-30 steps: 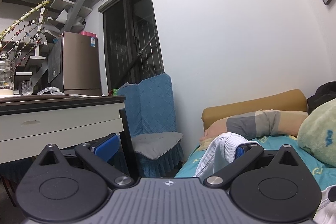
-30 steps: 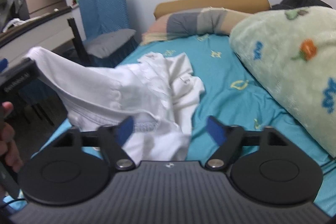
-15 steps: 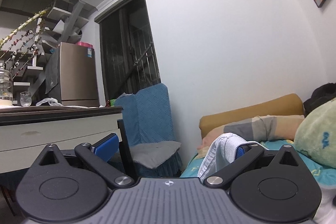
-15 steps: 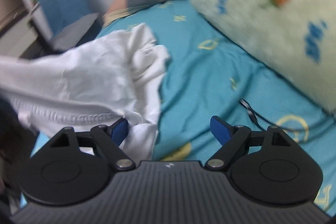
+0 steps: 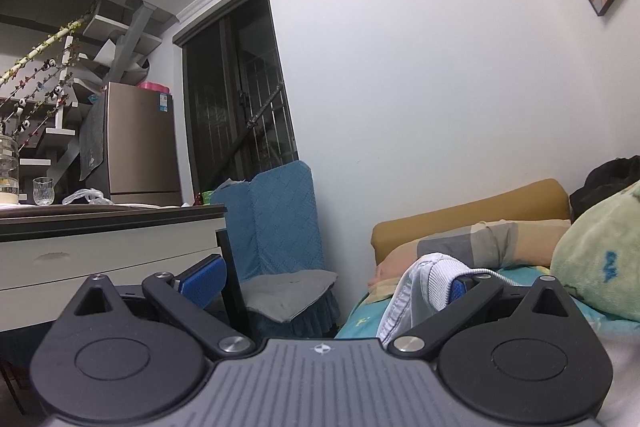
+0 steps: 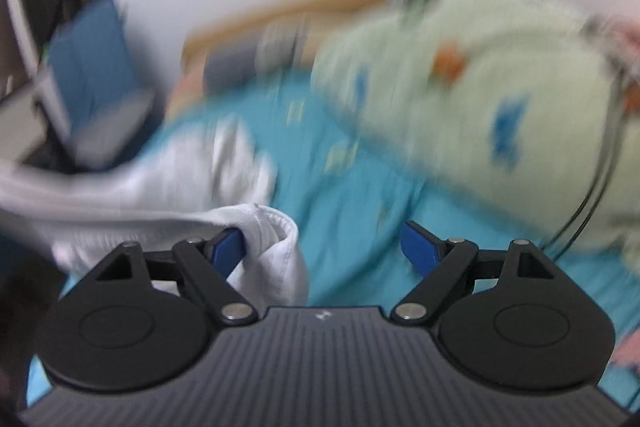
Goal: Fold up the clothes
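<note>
A white garment hangs stretched above the teal bed sheet; the right wrist view is blurred. My right gripper is open, with a fold of the garment draped over its left finger. My left gripper is open and held high, facing the wall. The garment's ribbed hem is hooked over its right finger; its left finger is bare.
A pale green printed quilt is piled on the right of the bed, with a black cable beside it. Striped pillows lie at the headboard. A blue-covered chair and a white desk stand left of the bed.
My left gripper has tilted upward with the hem still over its right finger. My right gripper has swung fast and risen, and the garment fold now lies over its left finger.
</note>
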`<state>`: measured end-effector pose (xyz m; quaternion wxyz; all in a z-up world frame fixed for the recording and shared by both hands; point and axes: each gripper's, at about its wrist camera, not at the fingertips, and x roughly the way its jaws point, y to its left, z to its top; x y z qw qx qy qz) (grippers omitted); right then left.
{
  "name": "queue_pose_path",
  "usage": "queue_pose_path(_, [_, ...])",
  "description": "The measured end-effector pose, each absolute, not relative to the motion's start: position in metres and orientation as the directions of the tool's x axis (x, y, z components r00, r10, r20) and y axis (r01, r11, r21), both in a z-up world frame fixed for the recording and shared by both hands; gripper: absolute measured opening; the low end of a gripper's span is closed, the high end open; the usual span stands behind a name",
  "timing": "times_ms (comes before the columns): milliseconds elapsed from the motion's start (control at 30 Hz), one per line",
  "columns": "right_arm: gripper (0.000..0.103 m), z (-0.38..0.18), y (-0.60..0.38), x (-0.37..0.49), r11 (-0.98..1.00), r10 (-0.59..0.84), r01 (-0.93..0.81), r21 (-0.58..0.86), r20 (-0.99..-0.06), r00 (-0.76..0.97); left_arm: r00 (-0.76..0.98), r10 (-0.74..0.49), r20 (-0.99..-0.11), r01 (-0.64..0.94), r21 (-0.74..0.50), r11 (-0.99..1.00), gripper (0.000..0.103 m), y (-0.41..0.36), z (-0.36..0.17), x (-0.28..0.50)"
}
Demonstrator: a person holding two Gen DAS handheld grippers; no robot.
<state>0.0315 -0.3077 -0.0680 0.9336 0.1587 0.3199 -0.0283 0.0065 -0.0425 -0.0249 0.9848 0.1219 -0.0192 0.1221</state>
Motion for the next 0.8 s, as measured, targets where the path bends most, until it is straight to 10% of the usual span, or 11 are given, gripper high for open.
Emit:
queue_pose_path(333, [0.084,-0.115,-0.275,0.061,0.955,0.195,0.062,0.291,-0.77,0.607,0.967,0.251,0.044,-0.254,0.234,0.938,0.103,-0.037,-0.021,0.004])
queue_pose_path(633, [0.085,-0.057,-0.323,0.016,0.884,-0.093,0.267,0.383,-0.416,0.905,0.971,0.231,0.055,-0.237,0.249,0.939,0.103,-0.042,-0.022,0.001])
queue_pose_path(800, [0.085,-0.072,-0.319,0.033,0.903,0.031,0.206,0.377,-0.535,0.844,0.971,0.23,0.058,-0.237,0.247,0.939,0.103,-0.043,-0.021,0.002])
